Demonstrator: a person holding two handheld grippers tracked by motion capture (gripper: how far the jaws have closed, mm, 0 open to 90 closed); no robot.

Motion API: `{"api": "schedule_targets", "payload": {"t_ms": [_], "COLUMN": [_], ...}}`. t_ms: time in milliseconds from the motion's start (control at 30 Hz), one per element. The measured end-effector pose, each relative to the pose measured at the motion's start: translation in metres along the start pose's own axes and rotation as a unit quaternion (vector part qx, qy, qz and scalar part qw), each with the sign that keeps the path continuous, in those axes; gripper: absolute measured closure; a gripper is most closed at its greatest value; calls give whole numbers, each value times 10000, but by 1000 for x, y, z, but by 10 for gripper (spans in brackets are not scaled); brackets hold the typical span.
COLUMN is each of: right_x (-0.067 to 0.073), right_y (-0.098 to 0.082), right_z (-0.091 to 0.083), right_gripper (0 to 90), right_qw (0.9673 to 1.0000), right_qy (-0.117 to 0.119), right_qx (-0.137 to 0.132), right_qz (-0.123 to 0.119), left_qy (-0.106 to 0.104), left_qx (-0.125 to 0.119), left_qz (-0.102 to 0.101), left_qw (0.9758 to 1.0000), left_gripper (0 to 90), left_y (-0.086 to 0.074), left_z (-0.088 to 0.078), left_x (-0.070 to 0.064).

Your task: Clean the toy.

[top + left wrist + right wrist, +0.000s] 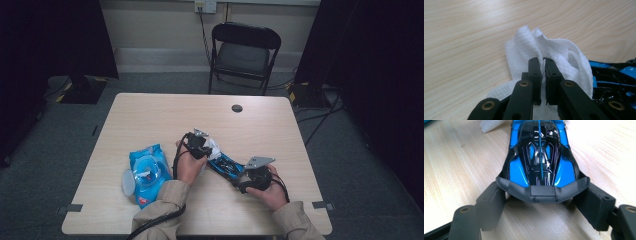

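The toy car, blue and black, lies on the table between the two grippers, near the person's edge. The right gripper view shows its rear wing set between that gripper's two jaws, which stand wide on either side of the tail; whether the pads press the body cannot be told. The high view shows the car running aslant from the right gripper up towards the left gripper.

The wipe, white and crumpled, rests against the car's front end. The left gripper view shows the left gripper with its jaws pressed nearly together, pinching a fold of the wipe, the blue car just to the right. In the high view the wipe is a small white patch at the gripper's tip.

The high view adds a blue wipe pack with its lid flipped open, left of the left hand, and a folding chair beyond the table.
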State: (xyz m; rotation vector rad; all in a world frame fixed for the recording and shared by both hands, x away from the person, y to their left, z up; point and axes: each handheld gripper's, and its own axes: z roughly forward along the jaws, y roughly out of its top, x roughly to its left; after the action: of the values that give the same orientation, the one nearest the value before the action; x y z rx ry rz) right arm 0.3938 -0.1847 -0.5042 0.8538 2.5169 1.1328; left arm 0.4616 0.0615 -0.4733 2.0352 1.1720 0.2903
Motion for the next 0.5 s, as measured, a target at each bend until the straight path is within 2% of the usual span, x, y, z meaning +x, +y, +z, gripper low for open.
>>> {"api": "schedule_targets", "payload": {"t_ms": [133,300,400,500], "right_x": [0,0,0,0], "right_y": [0,0,0,0], "right_z": [0,0,0,0], "right_gripper": [262,262,262,262], "right_qw": [10000,10000,10000,10000], "right_qy": [-2,-2,-2,-2], "right_qx": [-3,-1,-2,-3], "right_qz": [2,3,2,1], "left_qy": [128,331,406,492], "left_qx": [41,114,150,88], "left_qz": [-58,-259,-292,-442], "left_qw": [9999,9991,9986,9978], "left_gripper": [854,855,856,857], "left_y": [-1,-3,-3,-3], "left_z": [0,1,-1,-4], "left_x": [5,13,16,20]}}
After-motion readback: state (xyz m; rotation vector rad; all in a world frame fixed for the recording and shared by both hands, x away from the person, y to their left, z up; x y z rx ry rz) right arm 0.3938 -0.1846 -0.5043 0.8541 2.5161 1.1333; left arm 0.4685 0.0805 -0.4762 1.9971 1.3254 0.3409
